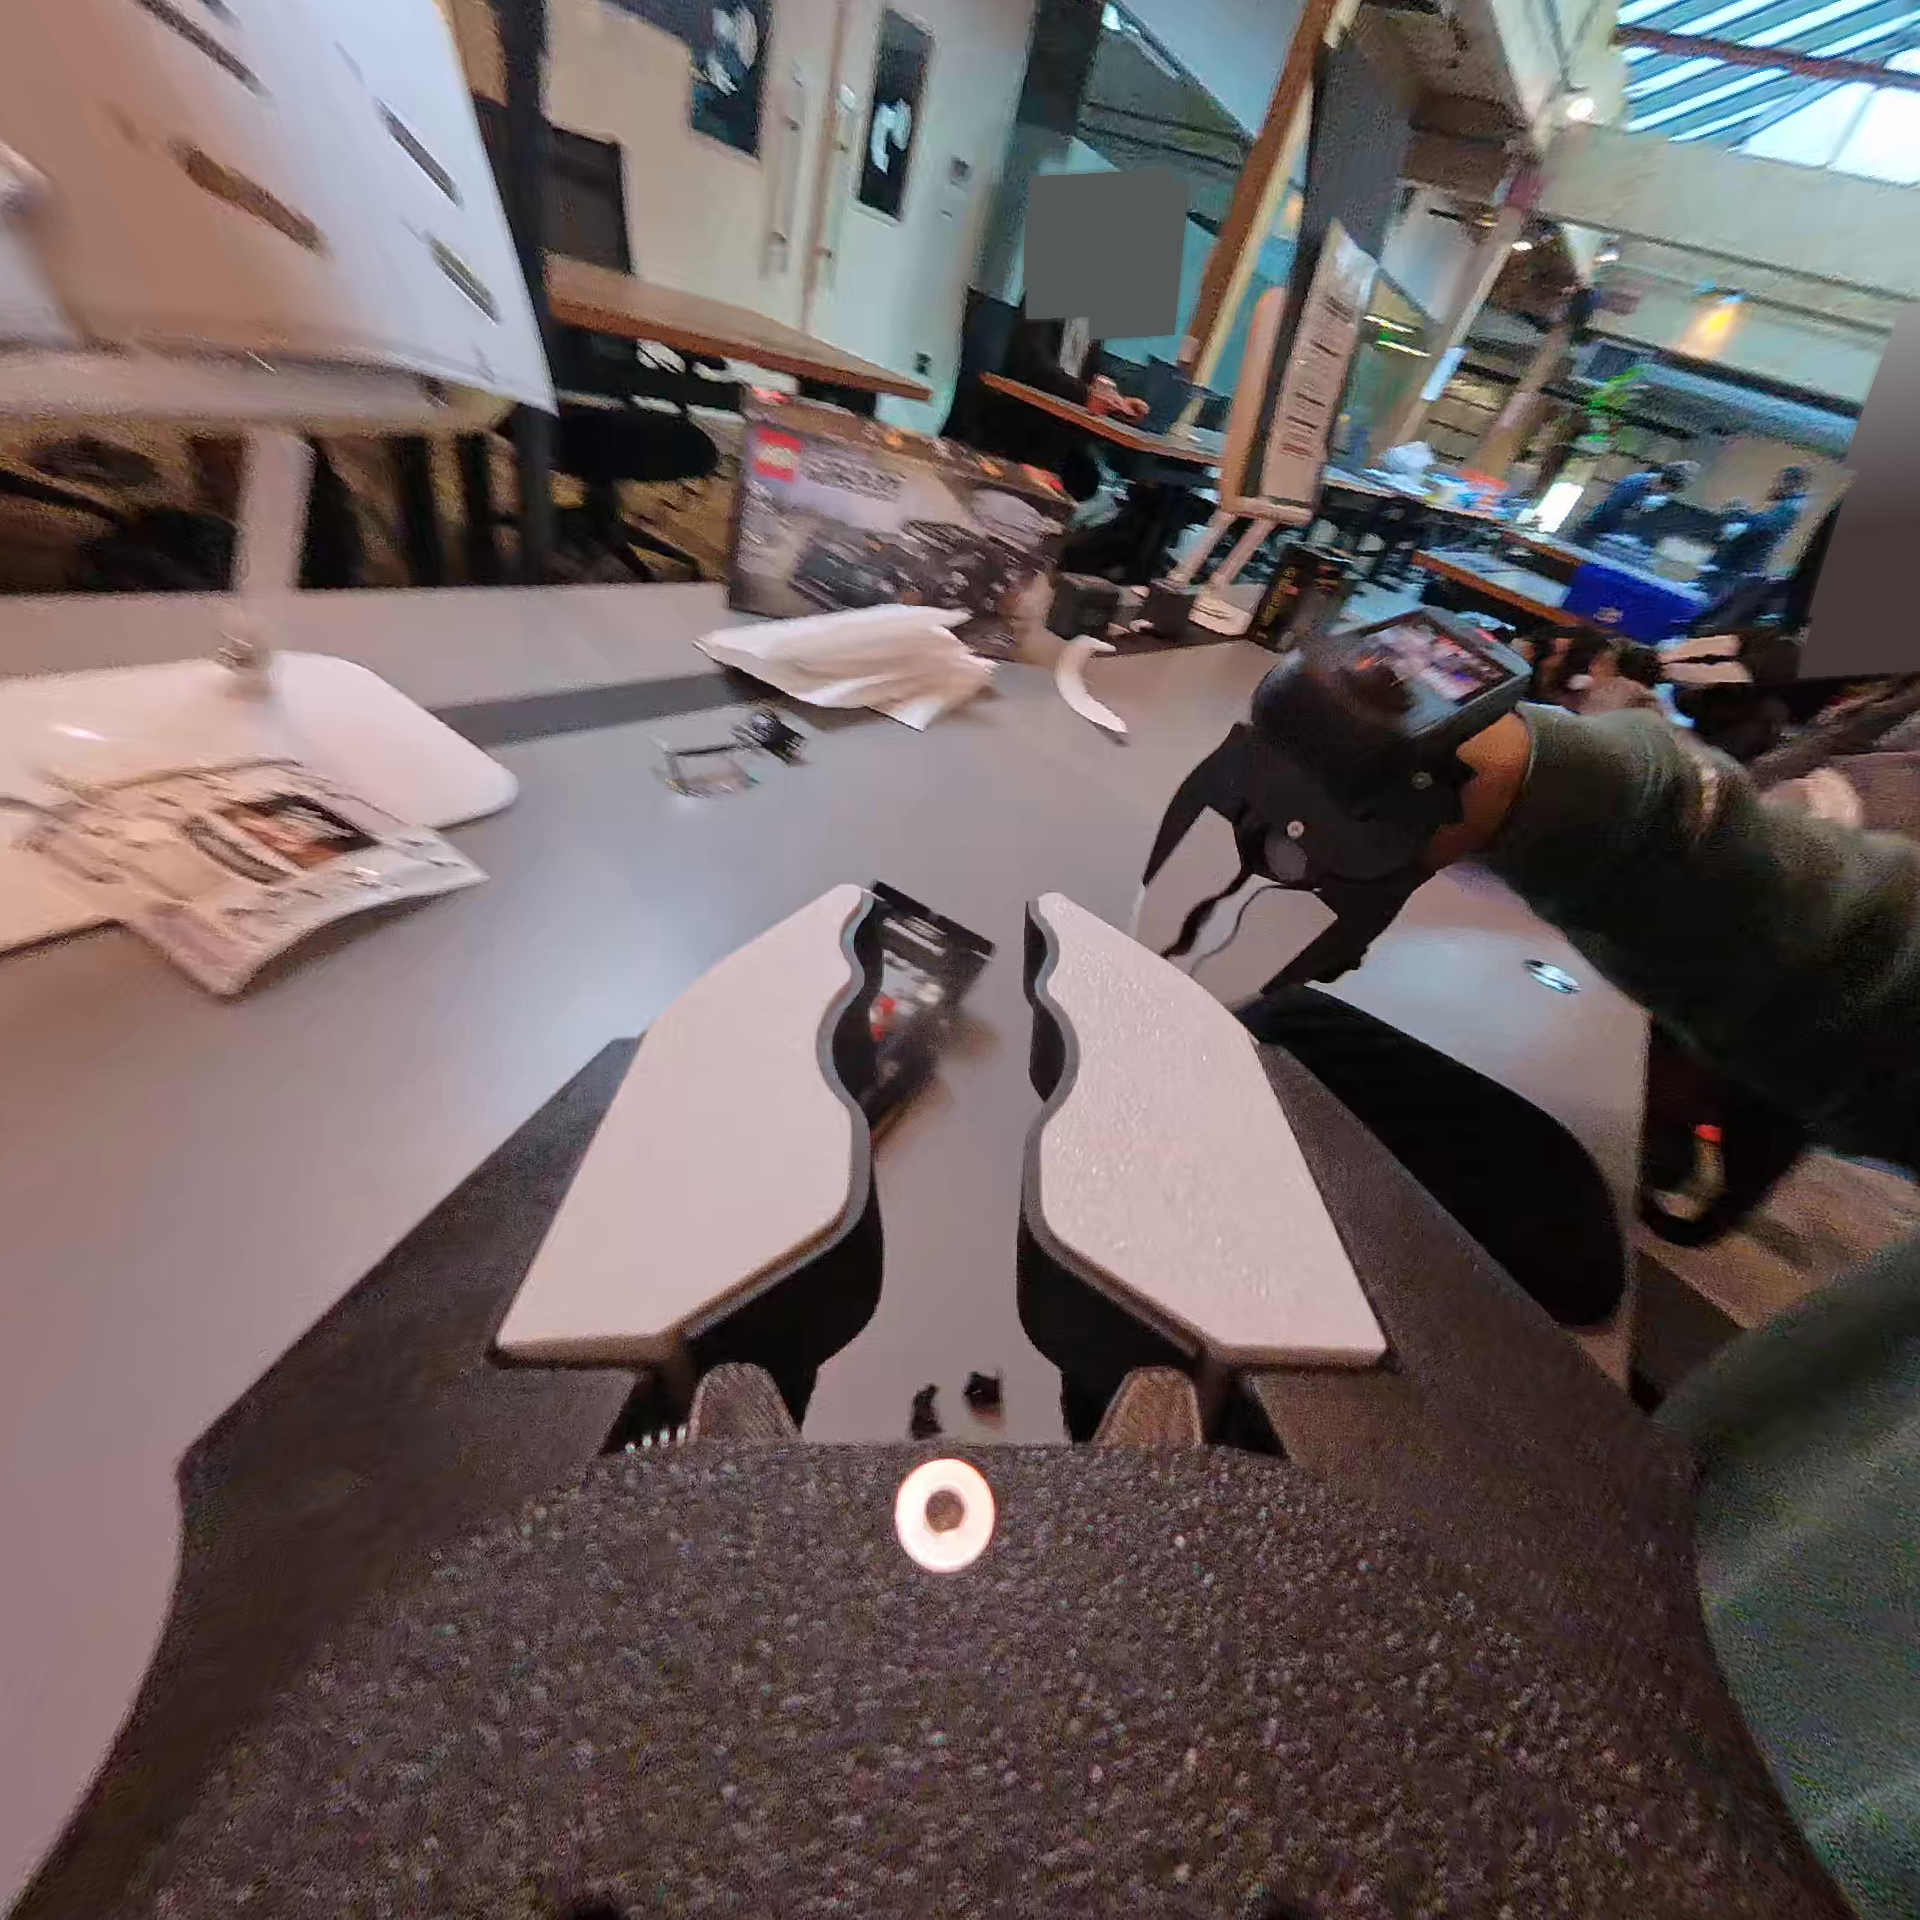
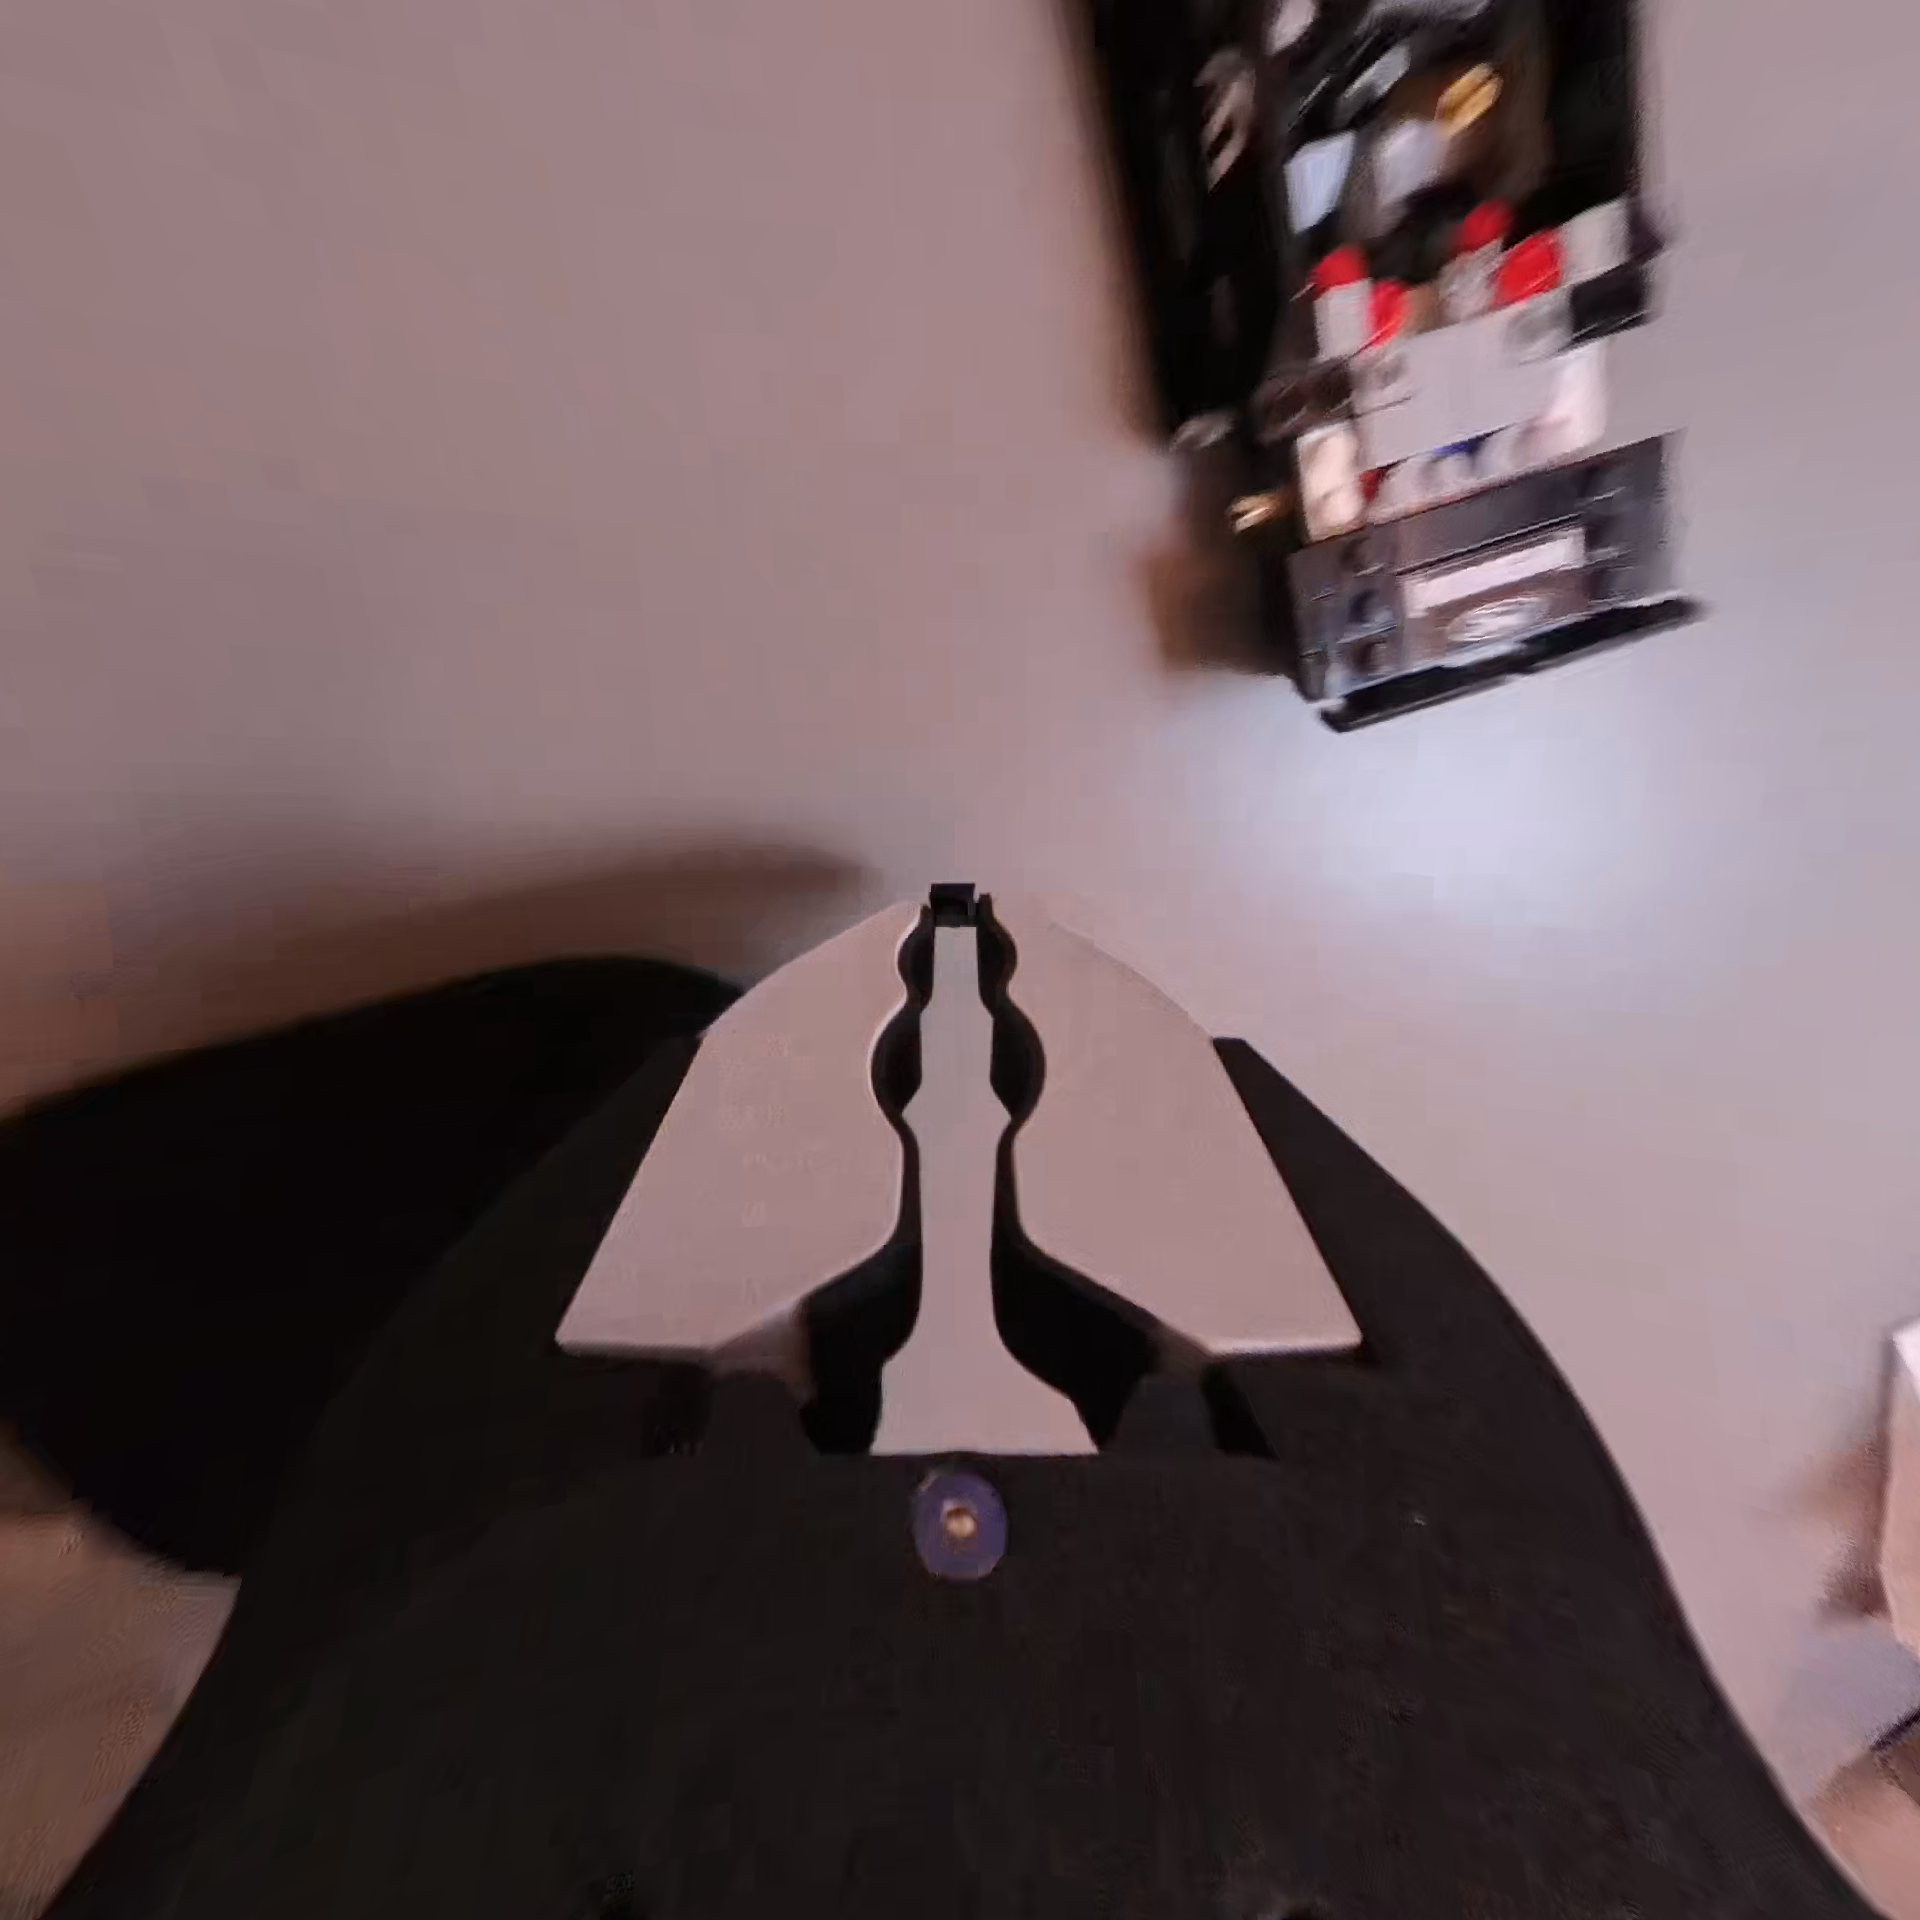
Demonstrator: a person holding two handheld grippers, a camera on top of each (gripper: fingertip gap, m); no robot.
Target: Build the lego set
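Left wrist view: left gripper [image 1: 945,914] sits spread wide, grainy white fingers framing the blocky black lego build [image 1: 914,987] on the smooth grey table [image 1: 312,1039].

Right wrist view: right gripper [image 2: 956,906] pinches a tiny black brick [image 2: 955,902] (blurry), build [image 2: 1434,343] well apart, up right.

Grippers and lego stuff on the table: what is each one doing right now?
Left gripper: open, empty.
Right gripper: shut on small black lego piece.
Black half-built lego model with red and white bricks: lying on grey table, ungripped.
Printed instruction booklet: lying open.
Dark lego box: standing upright.
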